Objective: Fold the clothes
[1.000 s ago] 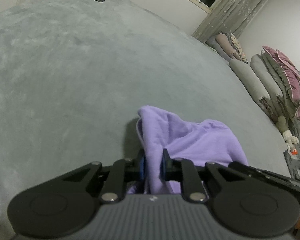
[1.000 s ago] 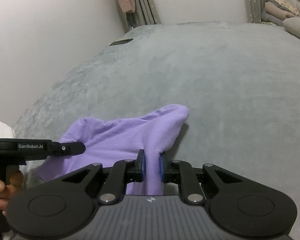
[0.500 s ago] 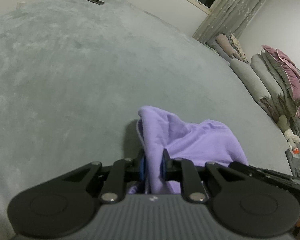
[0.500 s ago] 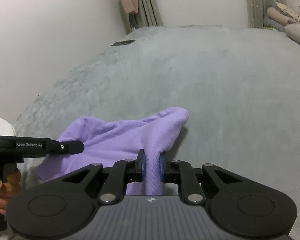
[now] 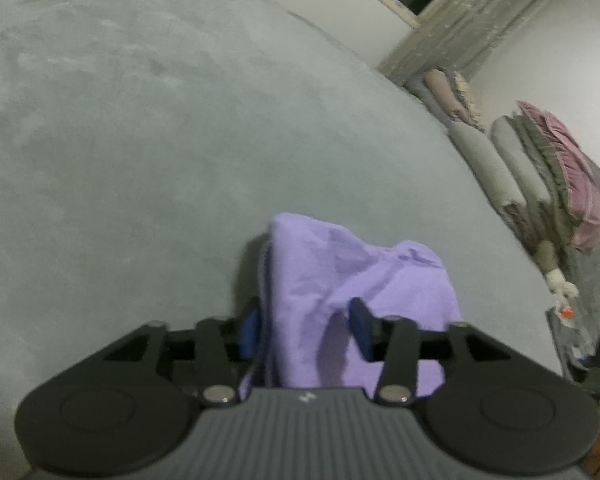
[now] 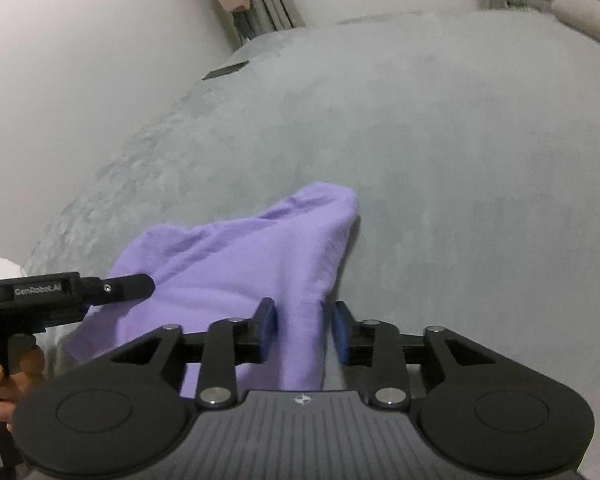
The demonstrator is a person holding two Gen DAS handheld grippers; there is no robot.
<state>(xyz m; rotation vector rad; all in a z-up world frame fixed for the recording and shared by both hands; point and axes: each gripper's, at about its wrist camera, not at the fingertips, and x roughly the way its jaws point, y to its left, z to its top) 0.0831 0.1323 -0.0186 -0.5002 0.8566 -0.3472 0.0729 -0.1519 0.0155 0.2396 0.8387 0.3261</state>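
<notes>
A purple garment (image 5: 340,268) lies bunched on the grey bed cover (image 5: 140,140), one corner peaked up. My left gripper (image 5: 305,330) stands open, its blue pads spread on either side of a fold of the cloth. In the right wrist view the same purple garment (image 6: 240,256) stretches left from my right gripper (image 6: 303,330), which is also open with a ridge of cloth loose between its pads. The left gripper's black body (image 6: 100,288) sits over the garment's left end, held by a hand (image 6: 4,380).
The grey bed cover (image 6: 460,160) stretches far ahead. A dark flat object (image 6: 225,71) lies near its far edge by the wall. Rolled grey bedding (image 5: 500,168), a pink pillow (image 5: 572,168) and a small soft toy (image 5: 556,276) line the right side.
Both grippers have gone from shut on the purple garment to open. The cloth now sits loose between the pads, and both cameras have tipped slightly downward.
</notes>
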